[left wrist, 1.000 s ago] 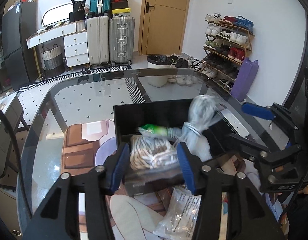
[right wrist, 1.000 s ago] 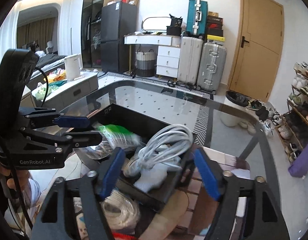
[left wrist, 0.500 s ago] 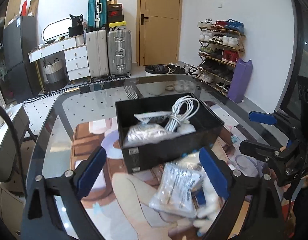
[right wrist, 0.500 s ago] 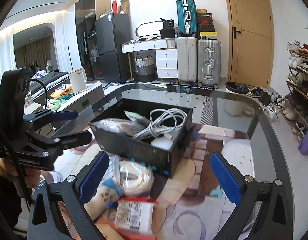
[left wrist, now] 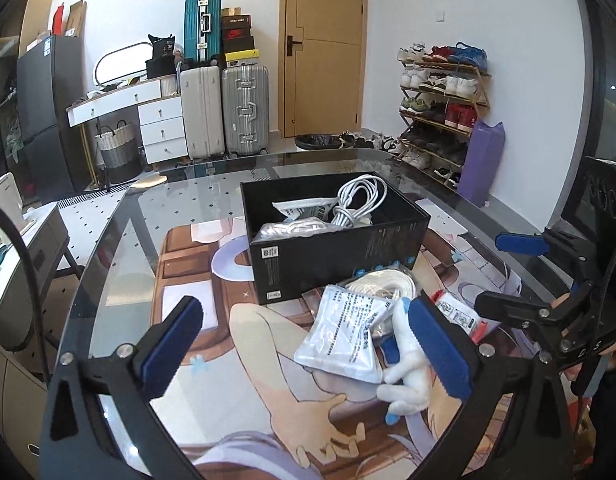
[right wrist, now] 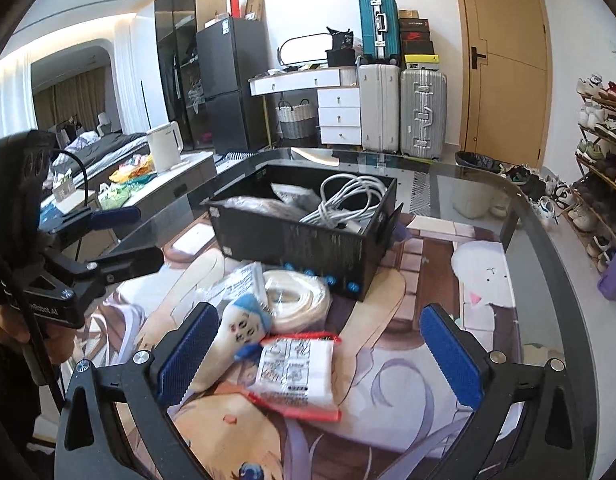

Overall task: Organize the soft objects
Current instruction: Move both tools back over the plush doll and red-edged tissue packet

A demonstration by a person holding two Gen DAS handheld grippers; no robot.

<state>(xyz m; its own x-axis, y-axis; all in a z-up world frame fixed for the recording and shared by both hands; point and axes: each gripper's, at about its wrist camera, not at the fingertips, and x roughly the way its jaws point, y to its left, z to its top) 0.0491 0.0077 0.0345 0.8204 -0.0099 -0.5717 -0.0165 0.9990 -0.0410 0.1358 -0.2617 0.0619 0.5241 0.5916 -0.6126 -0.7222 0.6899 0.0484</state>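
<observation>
A black box [left wrist: 340, 252] stands on the glass table and holds a white cable coil [left wrist: 358, 198] and bagged items; it also shows in the right wrist view [right wrist: 295, 240]. In front of it lie a grey foil pouch [left wrist: 344, 338], a bagged white coil [right wrist: 297, 298], a white plush toy with blue hair [right wrist: 237, 332] and a red-edged packet [right wrist: 295, 374]. My left gripper [left wrist: 308, 348] is open and empty above the mat, the pouch near its right finger. My right gripper [right wrist: 320, 354] is open and empty over the plush and packet.
A printed anime mat [left wrist: 267, 360] covers the table's middle under the glass. The table's curved edge [right wrist: 560, 280] runs on the right. Suitcases [left wrist: 223, 112], a door and a shoe rack [left wrist: 440, 108] stand beyond.
Both grippers have opened wide and pulled back from the box. The cable coil and the bagged rope they held now lie in the box.
</observation>
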